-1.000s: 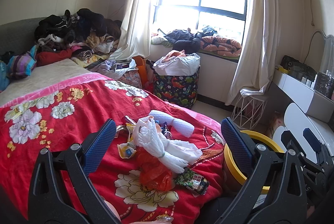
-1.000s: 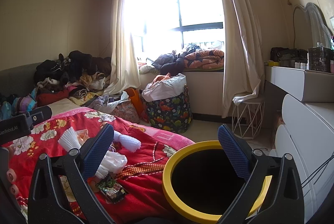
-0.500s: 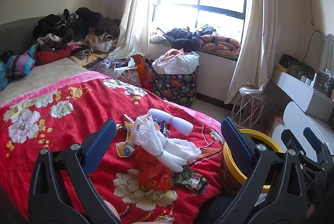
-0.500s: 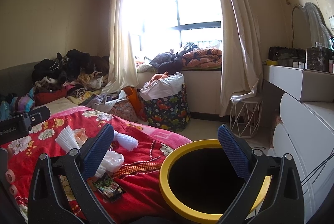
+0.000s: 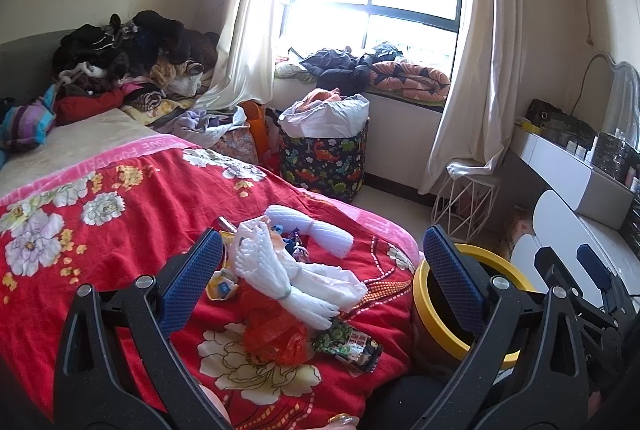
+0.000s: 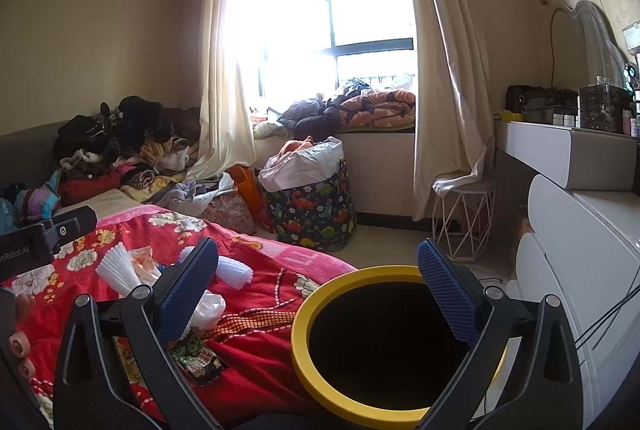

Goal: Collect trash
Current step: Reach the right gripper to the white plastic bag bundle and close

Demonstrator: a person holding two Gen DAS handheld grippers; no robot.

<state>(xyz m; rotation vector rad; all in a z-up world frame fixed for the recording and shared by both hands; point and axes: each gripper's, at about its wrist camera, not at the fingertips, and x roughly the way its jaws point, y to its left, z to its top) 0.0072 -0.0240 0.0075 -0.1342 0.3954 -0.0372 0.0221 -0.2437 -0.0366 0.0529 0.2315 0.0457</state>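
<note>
Both views creep slightly closer over the last second. Left gripper point(image 5: 320, 270) hangs wide open over the trash pile point(image 5: 288, 278) on the bed point(image 5: 120, 230); right gripper point(image 6: 320, 282) gapes empty above the yellow-rimmed bin point(image 6: 316, 382).

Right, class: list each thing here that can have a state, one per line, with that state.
left claw: open, empty
right claw: open, empty
yellow-rimmed bin: open, looks empty
dinosaur-print basket: overfull
curtains: drawn apart
snack wrapper: on red bedspread
</note>
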